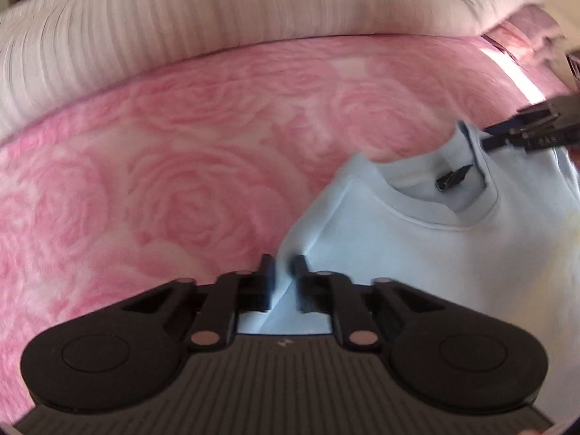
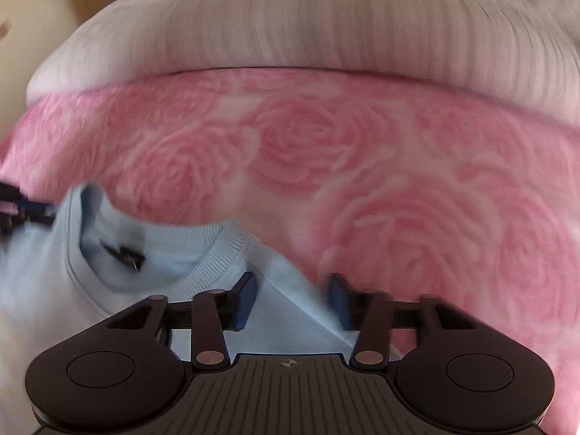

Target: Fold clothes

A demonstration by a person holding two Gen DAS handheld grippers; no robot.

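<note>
A light blue sweatshirt (image 1: 417, 253) lies front up on a pink rose-patterned blanket (image 1: 163, 181), its ribbed collar (image 1: 442, 217) and black neck label (image 1: 453, 177) showing. My left gripper (image 1: 284, 279) is shut on the sweatshirt's shoulder edge, with a fold of fabric pinched between its narrow-set fingers. In the right wrist view the sweatshirt (image 2: 54, 290) fills the lower left. My right gripper (image 2: 293, 301) stands open, its fingers wide apart around the other shoulder. Each gripper shows at the edge of the other's view: the right gripper (image 1: 522, 134) and the left gripper (image 2: 25, 210).
A thick white ribbed duvet or pillow (image 1: 181, 18) (image 2: 290, 18) runs along the far side of the blanket (image 2: 398, 181). Bare pink blanket stretches to the left of the sweatshirt in the left view and to the right of it in the right view.
</note>
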